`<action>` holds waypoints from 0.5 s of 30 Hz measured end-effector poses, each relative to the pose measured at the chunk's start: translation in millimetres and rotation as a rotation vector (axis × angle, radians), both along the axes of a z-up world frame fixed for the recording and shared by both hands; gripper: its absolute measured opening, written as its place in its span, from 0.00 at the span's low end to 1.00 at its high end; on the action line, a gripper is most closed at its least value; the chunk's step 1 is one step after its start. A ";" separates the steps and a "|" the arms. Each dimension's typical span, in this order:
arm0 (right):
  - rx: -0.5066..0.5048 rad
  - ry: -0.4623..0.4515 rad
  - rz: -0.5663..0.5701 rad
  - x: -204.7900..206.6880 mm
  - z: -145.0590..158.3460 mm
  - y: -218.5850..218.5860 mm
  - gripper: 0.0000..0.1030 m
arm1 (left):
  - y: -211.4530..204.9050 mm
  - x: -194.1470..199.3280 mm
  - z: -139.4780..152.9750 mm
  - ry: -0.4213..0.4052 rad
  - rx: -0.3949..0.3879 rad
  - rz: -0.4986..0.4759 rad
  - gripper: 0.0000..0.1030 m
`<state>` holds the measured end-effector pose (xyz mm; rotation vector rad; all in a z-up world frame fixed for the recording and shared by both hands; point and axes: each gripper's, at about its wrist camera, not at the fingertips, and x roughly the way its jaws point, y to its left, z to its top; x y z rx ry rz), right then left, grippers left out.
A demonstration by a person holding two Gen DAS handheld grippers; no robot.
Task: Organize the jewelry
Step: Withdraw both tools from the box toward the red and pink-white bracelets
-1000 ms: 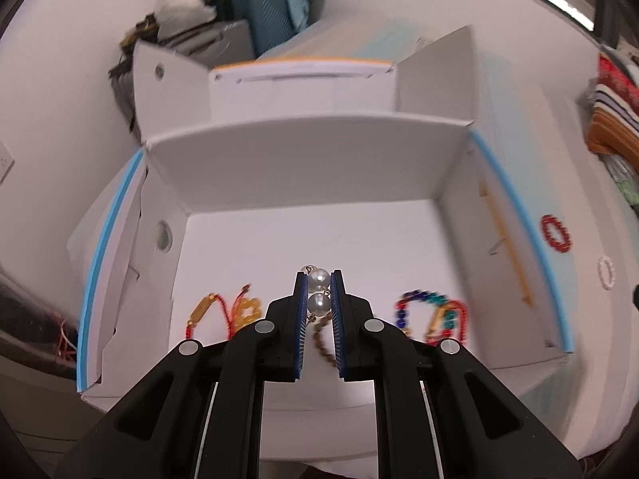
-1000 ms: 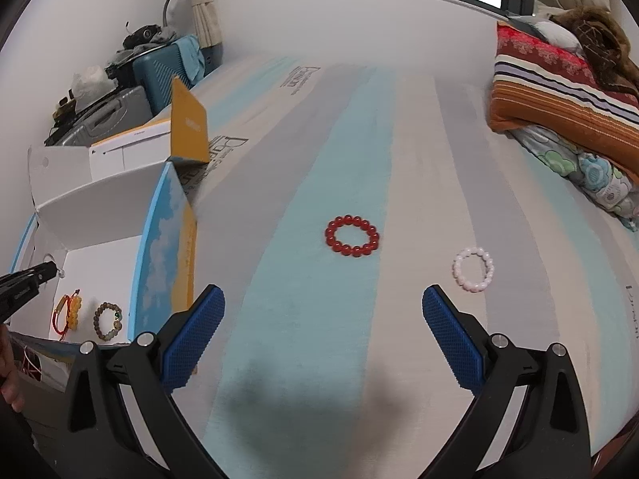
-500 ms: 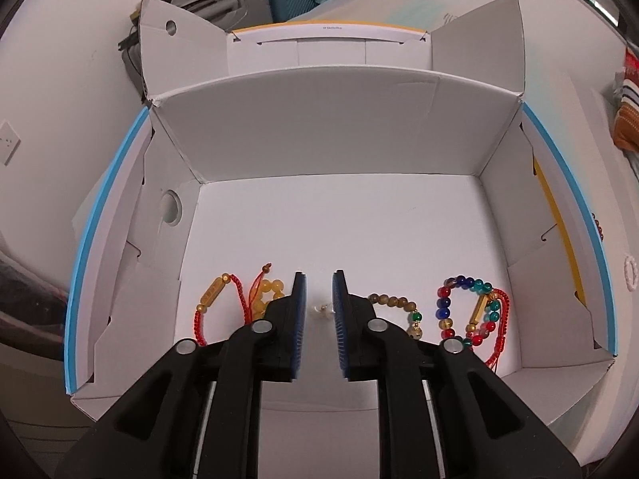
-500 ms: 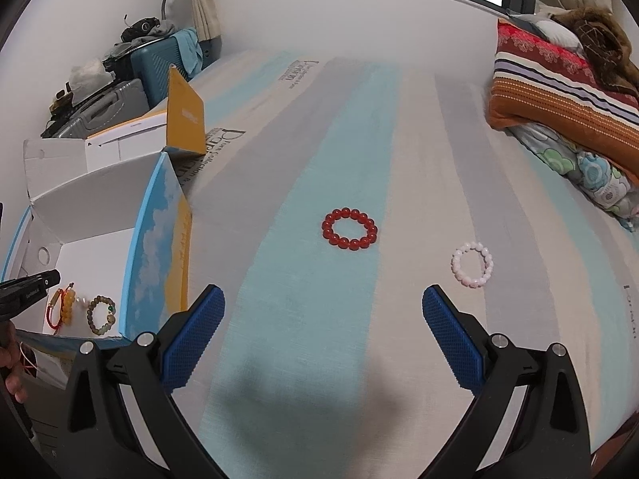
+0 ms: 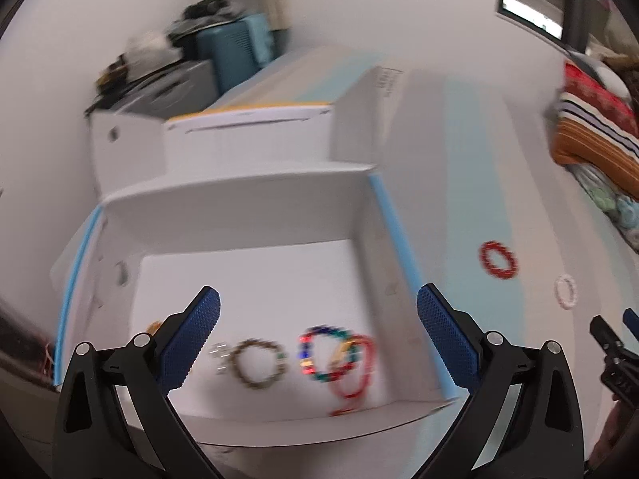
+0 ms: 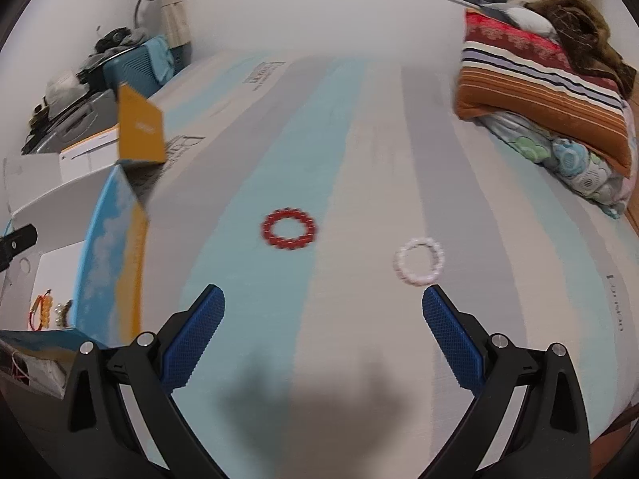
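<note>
**Q:** Striped bedding [image 6: 303, 151] in pale blue, grey and cream fills the scene. What stands on it, largest first?

**A:** An open white box [image 5: 247, 199] with blue edging sits at the bed's left side. On its floor lie a brown bead bracelet [image 5: 257, 363], a multicoloured bead bracelet [image 5: 325, 355] overlapping a red cord bracelet [image 5: 355, 375], and a small pearl piece [image 5: 219, 355] just beside the brown one. An orange-and-red piece [image 6: 43, 309] shows in the right wrist view.

**Q:** What remains outside?

**A:** Two items lie on the bedding, well apart from the box: a red bead bracelet [image 6: 288, 228] and a pale pink bead bracelet [image 6: 418, 261].

**Q:** And the tongs?

**A:** The left gripper [image 5: 318, 317] has just been opening; its jaws stand wide above the box, nothing between them. The right gripper [image 6: 323, 319] is likewise spread and empty, aimed near the two loose bracelets. By this reading, most pieces are stowed and two are left.
</note>
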<state>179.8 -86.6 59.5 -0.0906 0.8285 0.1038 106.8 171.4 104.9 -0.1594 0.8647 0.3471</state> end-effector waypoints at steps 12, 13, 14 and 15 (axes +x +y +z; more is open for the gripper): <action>0.064 0.049 -0.119 42.3 -21.7 -97.3 0.93 | -112.6 101.0 -29.3 0.077 -0.043 -0.182 0.94; 0.072 0.058 -0.133 47.9 -27.1 -104.3 0.93 | -117.5 105.7 -35.8 0.083 -0.045 -0.187 0.94; 0.080 0.069 -0.145 54.5 -32.1 -111.4 0.93 | -124.0 112.7 -44.6 0.091 -0.048 -0.192 0.94; 0.089 0.079 -0.155 60.4 -38.0 -118.3 0.93 | -129.4 118.8 -53.7 0.095 -0.051 -0.197 0.94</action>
